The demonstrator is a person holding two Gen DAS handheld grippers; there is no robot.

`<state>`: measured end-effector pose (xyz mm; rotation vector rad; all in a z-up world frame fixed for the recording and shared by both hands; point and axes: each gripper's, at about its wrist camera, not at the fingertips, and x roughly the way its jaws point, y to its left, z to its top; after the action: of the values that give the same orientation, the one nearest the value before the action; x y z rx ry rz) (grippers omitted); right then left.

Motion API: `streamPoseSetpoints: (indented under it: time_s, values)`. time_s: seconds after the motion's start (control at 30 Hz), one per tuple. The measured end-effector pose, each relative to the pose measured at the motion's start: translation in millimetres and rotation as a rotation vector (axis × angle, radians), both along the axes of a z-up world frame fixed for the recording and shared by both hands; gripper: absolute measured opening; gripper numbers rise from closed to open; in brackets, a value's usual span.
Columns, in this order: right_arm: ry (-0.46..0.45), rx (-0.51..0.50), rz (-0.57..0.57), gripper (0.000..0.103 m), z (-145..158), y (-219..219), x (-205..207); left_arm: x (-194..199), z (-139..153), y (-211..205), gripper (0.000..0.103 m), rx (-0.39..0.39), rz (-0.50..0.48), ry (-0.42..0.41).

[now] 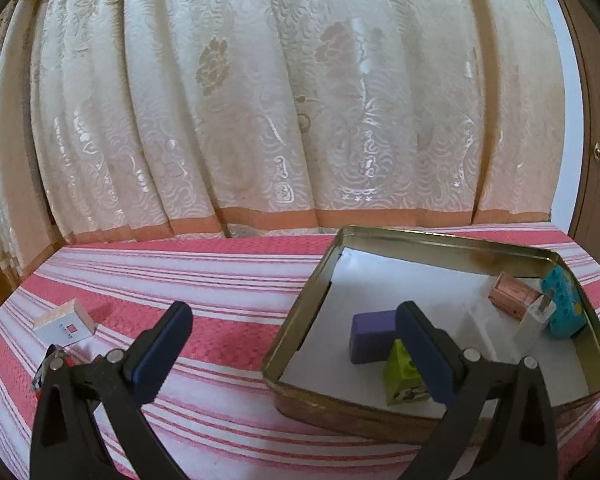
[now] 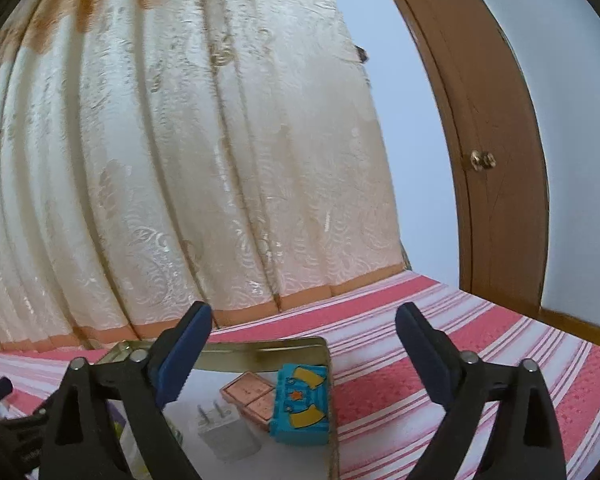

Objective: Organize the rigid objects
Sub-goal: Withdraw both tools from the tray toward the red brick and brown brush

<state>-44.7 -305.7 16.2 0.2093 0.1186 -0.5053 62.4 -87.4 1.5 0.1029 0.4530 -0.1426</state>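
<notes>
Striped cloth (image 1: 204, 276) under cream curtain (image 1: 260, 100). Left view, left to right: small white box (image 1: 66, 322) lower left; left gripper (image 1: 294, 322) jaws wide apart, empty; tin (image 1: 440, 240) holding purple block (image 1: 370, 336), green block (image 1: 402, 374), charger (image 1: 534, 316), teal block (image 1: 566, 306). Right gripper (image 2: 304, 326) also spread, empty, above tin's right edge.

Home interior, likely bedroom or living room. Cream floor-length curtain with woven floral pattern and peach hem band (image 1: 284, 112) fills back wall, hanging in deep folds. Brown wooden door with round brass knob (image 2: 496, 184) set in plain pale wall (image 2: 580, 120). Flat surface covered by pink-and-white striped textured cloth (image 1: 180, 280), like bedspread or tablecloth. Shallow gold-coloured metal tin (image 1: 440, 240) on cloth holds small household odds: white plug-in charger (image 2: 228, 436), teal toy-like block (image 2: 300, 404).
</notes>
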Motion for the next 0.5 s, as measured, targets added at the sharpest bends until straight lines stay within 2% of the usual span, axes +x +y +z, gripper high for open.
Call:
streamPoseSetpoints:
  time_s: [0.2,0.5]
  values:
    - [0.038,-0.048,0.013,0.095,-0.2,19.4,1.8,-8.4,-0.3,6.1,0.103,0.012,-0.002,-0.003]
    - [0.032,0.034,0.023,0.095,-6.1,26.7,-10.2,-18.3,-0.2,19.2,0.103,0.010,-0.009,-0.004]
